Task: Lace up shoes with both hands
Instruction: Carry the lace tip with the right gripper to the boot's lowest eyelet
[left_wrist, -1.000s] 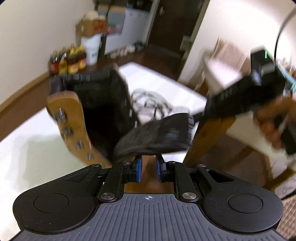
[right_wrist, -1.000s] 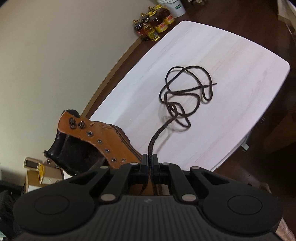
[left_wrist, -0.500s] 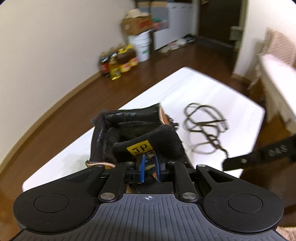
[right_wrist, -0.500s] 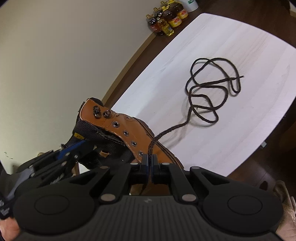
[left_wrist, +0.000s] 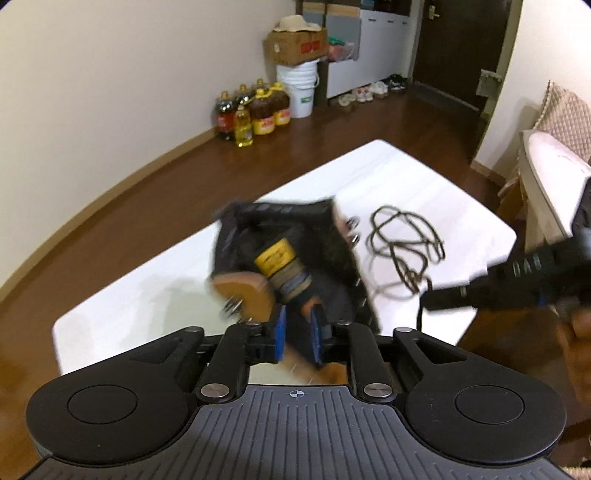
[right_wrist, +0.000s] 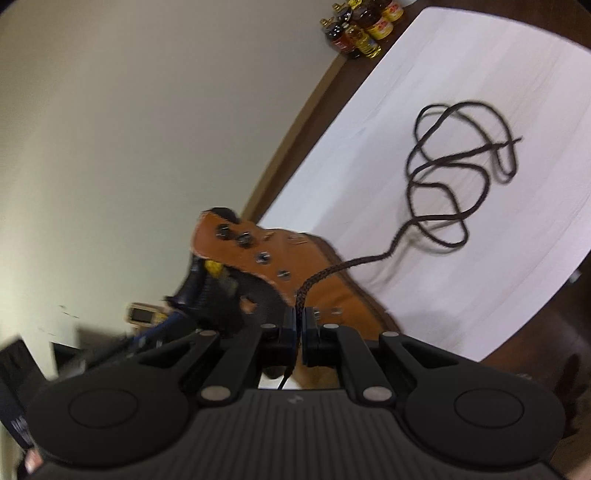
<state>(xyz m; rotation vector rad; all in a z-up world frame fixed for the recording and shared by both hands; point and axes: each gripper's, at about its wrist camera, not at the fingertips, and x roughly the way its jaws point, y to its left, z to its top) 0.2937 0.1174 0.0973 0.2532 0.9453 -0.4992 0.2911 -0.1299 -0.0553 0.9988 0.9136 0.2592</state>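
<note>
Left wrist view: the tan leather lace-up boot with a dark padded lining lies on the white rectangular table, its mouth turned toward the camera, and the left gripper has its blue pads closed on the boot's black tongue, the one with a yellow label. Just to the right of the boot, the dark brown braided shoelace lies in loose loops on the tabletop, with the right gripper reaching in beyond it. Right wrist view: the right gripper is clamped on the shoelace near one end, the short tip poking back behind the pads; the rest trails past the boot into the coil. Metal eyelets and hooks line the boot's flap. The lace looks limp and light, so it is best pinched close to its stiffer tip for aiming at an eyelet; the boot looks stiff and fairly heavy, and the soft tongue will flex under the grip.
</note>
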